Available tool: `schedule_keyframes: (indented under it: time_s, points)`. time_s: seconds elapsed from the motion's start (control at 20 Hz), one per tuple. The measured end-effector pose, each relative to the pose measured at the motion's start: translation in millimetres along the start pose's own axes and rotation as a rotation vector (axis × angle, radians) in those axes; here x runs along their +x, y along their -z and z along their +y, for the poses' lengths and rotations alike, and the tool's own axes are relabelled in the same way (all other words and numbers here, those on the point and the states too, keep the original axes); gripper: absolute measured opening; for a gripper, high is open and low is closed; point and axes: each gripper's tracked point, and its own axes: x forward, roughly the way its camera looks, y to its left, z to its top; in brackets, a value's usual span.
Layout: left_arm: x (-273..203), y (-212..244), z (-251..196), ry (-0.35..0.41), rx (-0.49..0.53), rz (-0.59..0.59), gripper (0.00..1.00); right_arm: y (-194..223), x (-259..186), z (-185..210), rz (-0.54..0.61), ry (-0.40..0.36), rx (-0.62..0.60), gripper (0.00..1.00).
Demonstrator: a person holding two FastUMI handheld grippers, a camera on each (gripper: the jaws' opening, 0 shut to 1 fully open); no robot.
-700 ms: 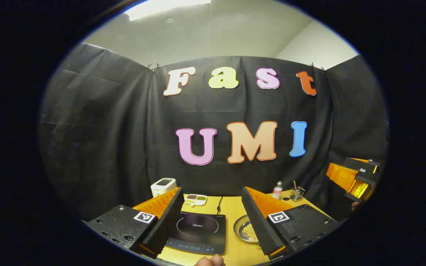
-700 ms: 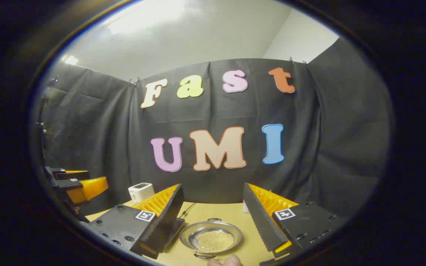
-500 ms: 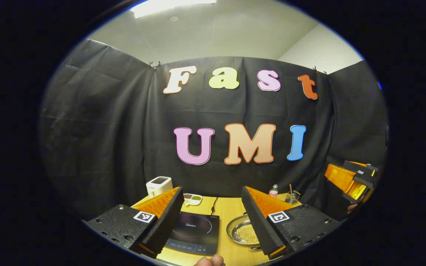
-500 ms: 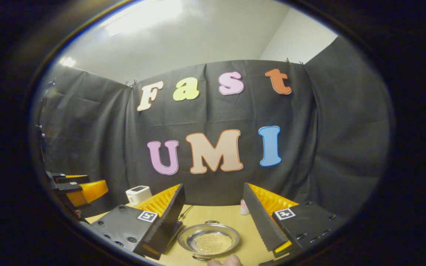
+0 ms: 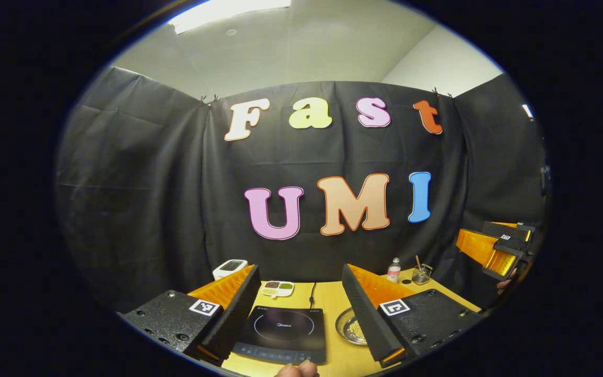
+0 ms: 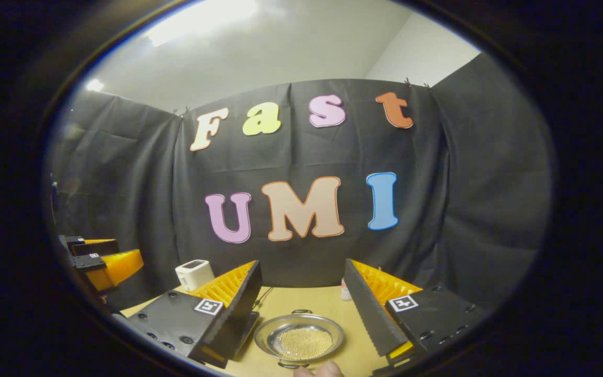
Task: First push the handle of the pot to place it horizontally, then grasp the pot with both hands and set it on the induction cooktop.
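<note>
Two cameras ride my grippers, both raised over the near edge of the table and facing the black back wall.

My left gripper [image 5: 299,309] camera looks forward and slightly down along my spread fingers onto the induction cooktop [image 5: 283,335], with the pot [image 5: 351,329] just right of it and my right gripper [image 5: 495,250] off at its right edge. My right gripper [image 6: 301,309] camera sits further right, looking over the pot [image 6: 299,339] close below, with my left gripper [image 6: 100,262] at its left edge. Both views share the pot, the wooden table [image 6: 301,299], the white appliance [image 6: 194,274] at the back left and the wall.
</note>
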Motion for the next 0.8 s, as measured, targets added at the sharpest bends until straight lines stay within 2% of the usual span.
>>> schedule_keyframes:
  time_s: [0.1,0.25,0.35,0.45,0.5,0.65,0.7,0.8]
  points:
    - [1,2,2,0.005,-0.008,0.008,0.95,3,1,3,0.012,0.002,0.004,0.92]
    - [3,3,6,0.012,0.002,0.006,0.92,7,3,4,0.030,0.011,0.001,0.92]
    - [4,7,8,0.014,-0.005,0.012,0.95,11,4,6,0.038,0.015,-0.004,0.92]
    - [6,14,12,0.014,-0.026,0.031,0.92,13,6,10,0.049,0.016,-0.007,0.92]
    - [5,17,15,0.016,-0.040,0.040,0.92,17,6,15,0.059,0.013,-0.004,0.98]
    - [7,20,22,0.014,-0.063,0.052,0.95,36,8,30,0.124,-0.014,-0.010,0.98]
    - [7,23,24,0.015,-0.064,0.055,0.92,41,10,34,0.140,-0.015,-0.018,0.88]
    - [9,26,26,0.028,-0.068,0.063,0.95,49,12,42,0.164,-0.020,-0.023,0.77]
